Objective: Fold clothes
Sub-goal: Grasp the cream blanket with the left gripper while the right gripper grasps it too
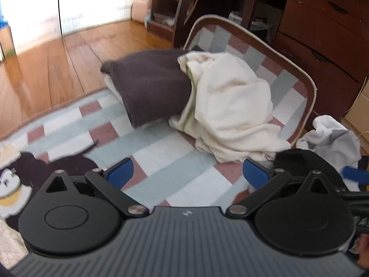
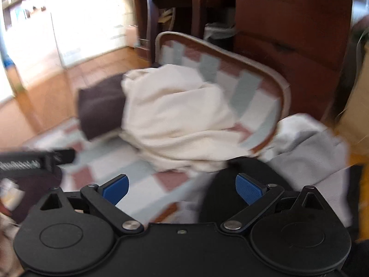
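Both my grippers, left [image 1: 188,173] and right [image 2: 182,189], hover spread and empty over the checked rug [image 1: 161,152]. Beyond lies the crumpled cream garment [image 1: 230,106], overlapping a folded brown one [image 1: 147,85]. I'd pinch an outer hem, low.

A cream garment [image 1: 233,106] and a dark brown-grey garment [image 1: 147,85] are seen. The rug [image 1: 161,152] is checked in white, pale blue and dusty pink. Blue pads [image 1: 121,172] are carried on black grippers.
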`<state>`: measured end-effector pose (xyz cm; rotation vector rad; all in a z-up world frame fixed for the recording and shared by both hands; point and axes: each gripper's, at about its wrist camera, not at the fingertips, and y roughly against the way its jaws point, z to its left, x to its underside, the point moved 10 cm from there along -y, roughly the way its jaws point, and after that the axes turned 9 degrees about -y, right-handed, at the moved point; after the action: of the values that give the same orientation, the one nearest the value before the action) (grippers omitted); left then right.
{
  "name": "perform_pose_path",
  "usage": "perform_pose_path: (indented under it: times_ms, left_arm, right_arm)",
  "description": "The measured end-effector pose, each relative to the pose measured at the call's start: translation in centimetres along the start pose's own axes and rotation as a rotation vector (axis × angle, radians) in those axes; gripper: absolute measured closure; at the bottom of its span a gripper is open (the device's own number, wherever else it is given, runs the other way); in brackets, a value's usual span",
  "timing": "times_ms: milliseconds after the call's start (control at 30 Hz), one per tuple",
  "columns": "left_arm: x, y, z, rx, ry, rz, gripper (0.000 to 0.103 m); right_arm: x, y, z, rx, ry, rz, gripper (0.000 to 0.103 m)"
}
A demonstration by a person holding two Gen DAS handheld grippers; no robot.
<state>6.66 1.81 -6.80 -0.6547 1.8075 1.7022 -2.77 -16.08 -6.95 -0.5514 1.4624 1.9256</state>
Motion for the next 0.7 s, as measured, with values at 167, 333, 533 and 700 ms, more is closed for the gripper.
perform_pose_path:
  times_ms: [167,333,533,700]
  left_arm:
    - [-1.6,-1.6,-0.4,-0.036,-0.057,0.024,0.006]
    - [-4.9,-4.8,-1.0,0.041,-0.124,0.075,0.021]
    - [-8.7,-11.3,1.8,0.045,-0.117,0.111,0.053]
    - [-9.6,-15.7,1.9,0.122,-0.075,0.085,0.070]
  right_arm:
    - [0.2,-3.6,-1.3,-0.257,-0.267,0.182,0.007]
    - [-1.7,-6.6,-2.5,-0.299,-0.357,0.235,0.019]
    - [-3.9,-10.0,-2.0,-0.266,-0.282,0.254,0.029]
    - [-6.1,-15.2,-4.4,-0.171,-0.350,0.234,0.029]
